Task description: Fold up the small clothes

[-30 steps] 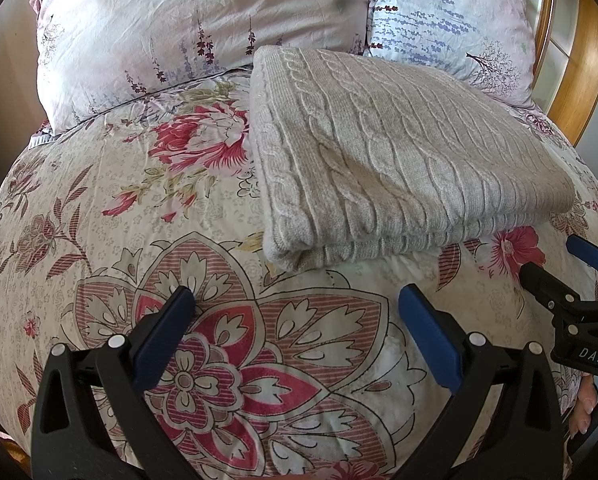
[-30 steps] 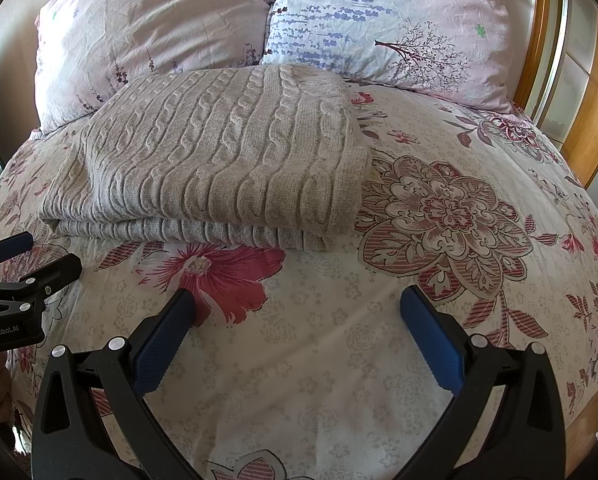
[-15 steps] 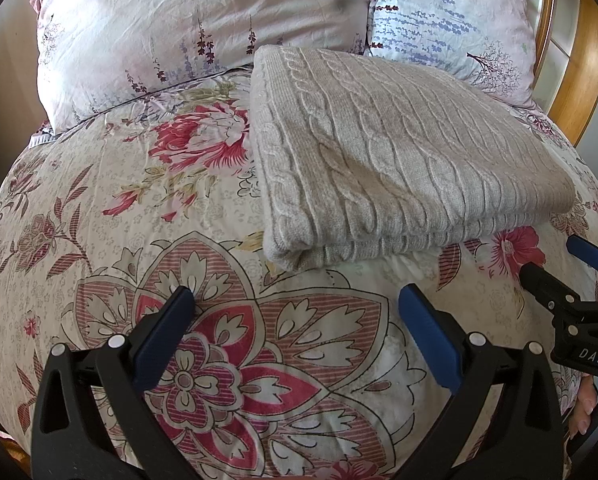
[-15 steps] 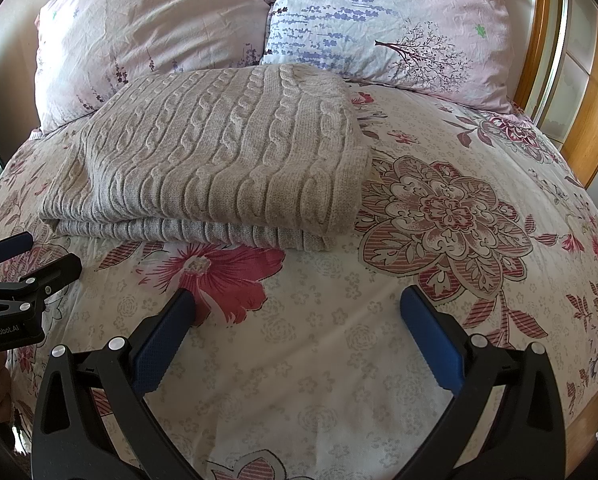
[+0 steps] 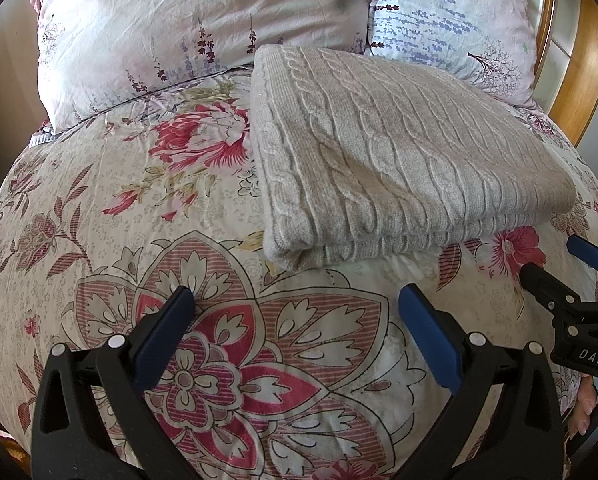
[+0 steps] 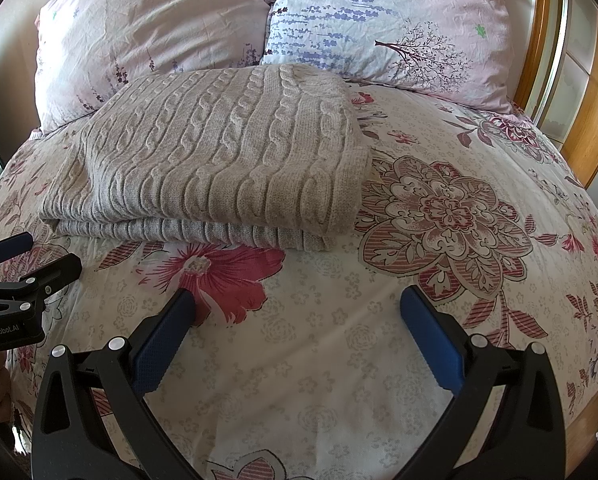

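Folded cable-knit sweater [image 5: 399, 160] was laid flat mid-bed on the floral duvet [image 5: 139, 240], just below the pillows [image 6: 259, 20], fold apparently finished. Left gripper [image 5: 295, 316] and right gripper [image 6: 297, 316] were held back, jaws spread wide, nothing gripped, likely to leave the stack undisturbed.

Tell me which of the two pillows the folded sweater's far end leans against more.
Mostly the right pillow, printed with purple sprigs and a tree. The folded sweater meets it at the far corner. The plainer pink left pillow stands more to the side.
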